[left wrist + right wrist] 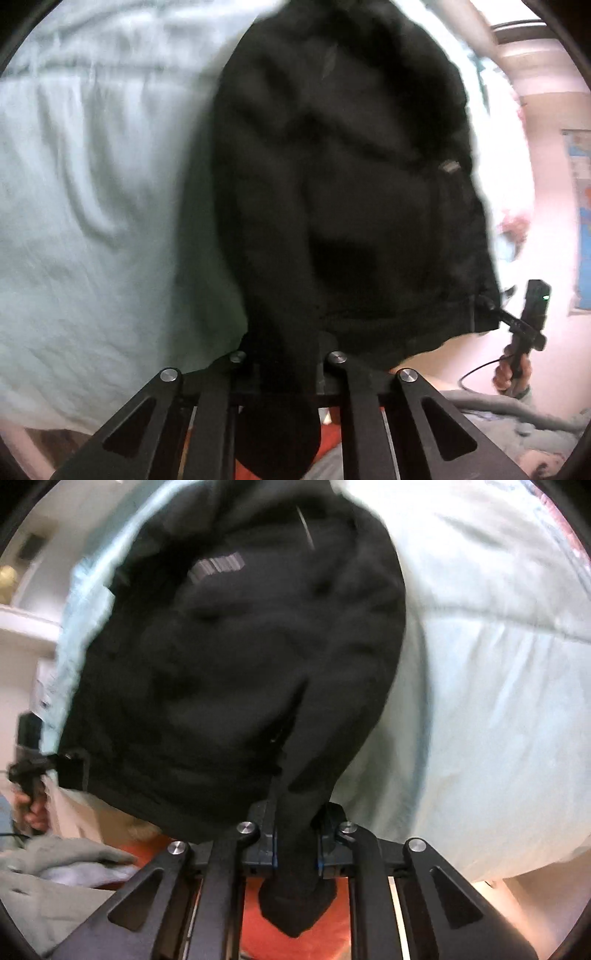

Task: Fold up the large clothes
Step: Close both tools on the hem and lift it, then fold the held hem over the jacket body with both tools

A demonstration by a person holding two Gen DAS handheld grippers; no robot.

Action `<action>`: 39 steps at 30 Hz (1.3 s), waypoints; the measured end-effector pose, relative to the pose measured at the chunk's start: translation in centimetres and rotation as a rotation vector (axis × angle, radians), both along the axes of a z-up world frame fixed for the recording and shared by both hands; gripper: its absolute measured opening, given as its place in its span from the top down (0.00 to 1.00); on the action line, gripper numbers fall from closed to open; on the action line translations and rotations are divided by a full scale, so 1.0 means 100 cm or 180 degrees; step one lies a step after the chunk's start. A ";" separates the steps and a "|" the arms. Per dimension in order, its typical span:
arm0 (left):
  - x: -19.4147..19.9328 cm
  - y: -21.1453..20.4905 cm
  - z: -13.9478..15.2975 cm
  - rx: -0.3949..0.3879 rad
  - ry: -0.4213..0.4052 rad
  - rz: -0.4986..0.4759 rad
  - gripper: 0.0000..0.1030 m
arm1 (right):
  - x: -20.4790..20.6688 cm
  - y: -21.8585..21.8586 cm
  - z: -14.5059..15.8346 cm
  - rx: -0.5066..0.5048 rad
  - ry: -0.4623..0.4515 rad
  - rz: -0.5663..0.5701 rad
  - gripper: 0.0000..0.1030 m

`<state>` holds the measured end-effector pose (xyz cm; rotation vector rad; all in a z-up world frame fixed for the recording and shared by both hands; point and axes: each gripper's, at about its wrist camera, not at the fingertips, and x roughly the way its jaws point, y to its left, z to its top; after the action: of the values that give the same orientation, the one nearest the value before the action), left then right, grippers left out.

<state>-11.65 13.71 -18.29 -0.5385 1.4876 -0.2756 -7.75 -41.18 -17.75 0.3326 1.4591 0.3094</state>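
A large black garment (pixel 332 177) is stretched out over a pale bed sheet (pixel 92 192). At the bottom of the left wrist view, my left gripper (pixel 288 369) is shut on a bunched edge of it, and a fold of cloth hangs down behind the jaws. The right gripper (pixel 493 308) pinches the garment's far corner at the right, held by a hand (pixel 511 376). The right wrist view shows the same black garment (pixel 236 664) with a pale printed label. My right gripper (pixel 295 843) is shut on its edge. The left gripper (pixel 55 760) holds the corner at the left.
A pale bed sheet (pixel 498 701) fills the area behind the garment. A grey garment (pixel 55 864) lies crumpled low on the left. An orange-red surface (pixel 295 945) shows under the jaws. A blue poster (pixel 581 221) hangs on the pink wall.
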 end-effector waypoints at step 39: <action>0.354 0.035 0.112 -0.0620 -0.1084 0.1056 0.85 | 0.356 -0.045 0.139 0.0473 -0.1074 -0.1175 0.83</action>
<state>23.73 17.25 -7.09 -0.8396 1.0285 -0.2381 27.85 -45.70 -3.86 0.6291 1.0216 0.1643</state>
